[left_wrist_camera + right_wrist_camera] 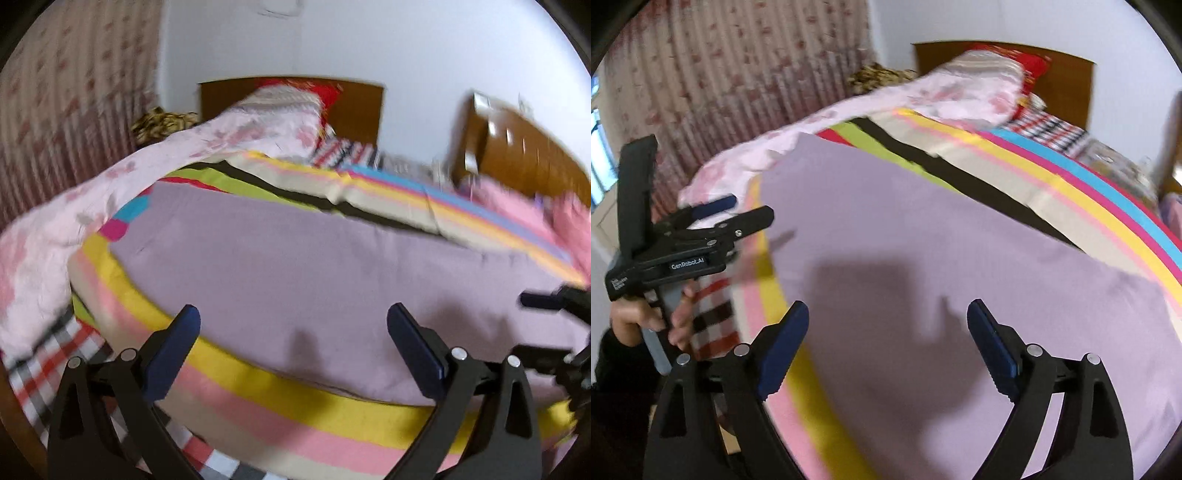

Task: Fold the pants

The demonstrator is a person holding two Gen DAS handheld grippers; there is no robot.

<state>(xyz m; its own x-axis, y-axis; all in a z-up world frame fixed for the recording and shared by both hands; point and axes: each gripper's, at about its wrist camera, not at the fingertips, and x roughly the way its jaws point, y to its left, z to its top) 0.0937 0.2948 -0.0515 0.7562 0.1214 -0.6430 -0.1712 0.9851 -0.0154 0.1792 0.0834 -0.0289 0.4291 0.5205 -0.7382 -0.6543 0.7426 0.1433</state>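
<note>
Left tongs (293, 321) hover low over the near edge of the lilac pants (295, 266), jaws wide apart, gripping nothing. Right tongs (887, 319) hang above the same cloth, likewise spread and empty. Pants lie flat on the striped sheet (280, 410) of the bed. Pink floral quilt (122, 177) bunched beyond, against the curtain (738, 74). Wooden headboard (354, 107) behind.

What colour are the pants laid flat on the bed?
Plain lilac pants, no pattern; clearest in the right wrist view.
</note>
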